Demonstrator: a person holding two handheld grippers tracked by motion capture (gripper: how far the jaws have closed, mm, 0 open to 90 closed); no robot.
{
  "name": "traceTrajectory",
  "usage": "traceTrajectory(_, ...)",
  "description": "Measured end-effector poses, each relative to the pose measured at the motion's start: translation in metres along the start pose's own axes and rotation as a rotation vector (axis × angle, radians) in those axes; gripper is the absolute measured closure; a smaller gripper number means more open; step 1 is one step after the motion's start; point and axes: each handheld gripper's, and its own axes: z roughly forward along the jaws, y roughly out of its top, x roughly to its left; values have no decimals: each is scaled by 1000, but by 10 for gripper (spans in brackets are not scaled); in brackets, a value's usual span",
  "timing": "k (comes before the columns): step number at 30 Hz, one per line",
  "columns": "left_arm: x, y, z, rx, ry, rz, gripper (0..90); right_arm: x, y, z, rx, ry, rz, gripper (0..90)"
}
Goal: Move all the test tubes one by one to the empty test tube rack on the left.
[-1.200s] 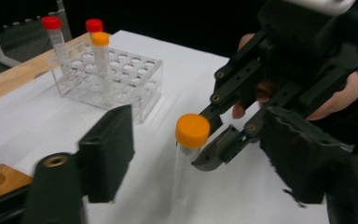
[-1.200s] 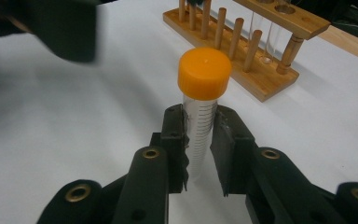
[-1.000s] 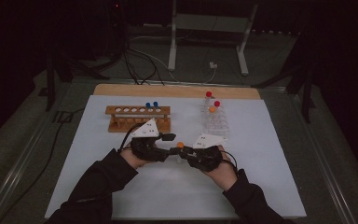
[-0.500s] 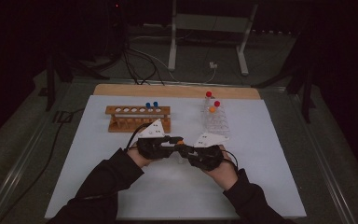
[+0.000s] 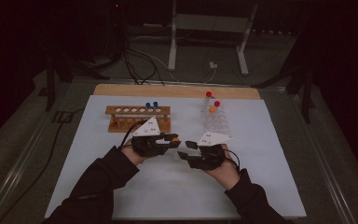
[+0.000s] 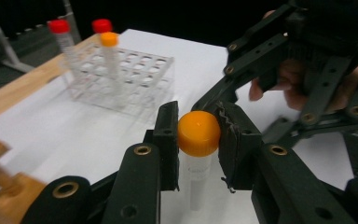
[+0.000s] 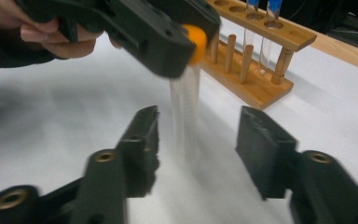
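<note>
The left gripper (image 6: 198, 140) is clamped on the orange cap (image 6: 198, 133) of a clear tube (image 6: 198, 184), one pad on each side of the cap, and the tube hangs upright below it over the white mat (image 5: 168, 186); in the right gripper view the tube (image 7: 185, 109) is blurred and stands between that gripper's two black pads without touching either; the right gripper (image 7: 196, 140) is spread wide, holding nothing; in the high view the two grippers meet nose to nose near the middle of the mat, left (image 5: 170, 139) and right (image 5: 186, 151), each in a hand; behind them a wooden rack (image 5: 137, 116) holds two blue-capped tubes (image 5: 151, 105); to its right a clear rack (image 5: 216, 120) carries two red-capped tubes (image 5: 213, 99) and one orange-capped tube (image 5: 211, 110)
</note>
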Motion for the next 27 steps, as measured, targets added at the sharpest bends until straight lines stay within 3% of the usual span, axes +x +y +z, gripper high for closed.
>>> traceTrajectory(8,17,4,-26,-2,92,-6,718,1,1,-1,-10,-37,31,164)
traceTrajectory(12,26,5,-37,-1,137,-13,718,1,2,-1,-18,-45,50,83)
traceTrajectory(14,31,6,-42,3,162,-14,718,0,2,-2,-21,-25,50,34)
traceTrajectory(17,38,8,-49,5,197,-19,718,0,1,-3,-24,-2,47,11)
traceTrajectory(27,65,16,-70,-22,311,-38,718,-3,3,-10,-72,-2,63,0)
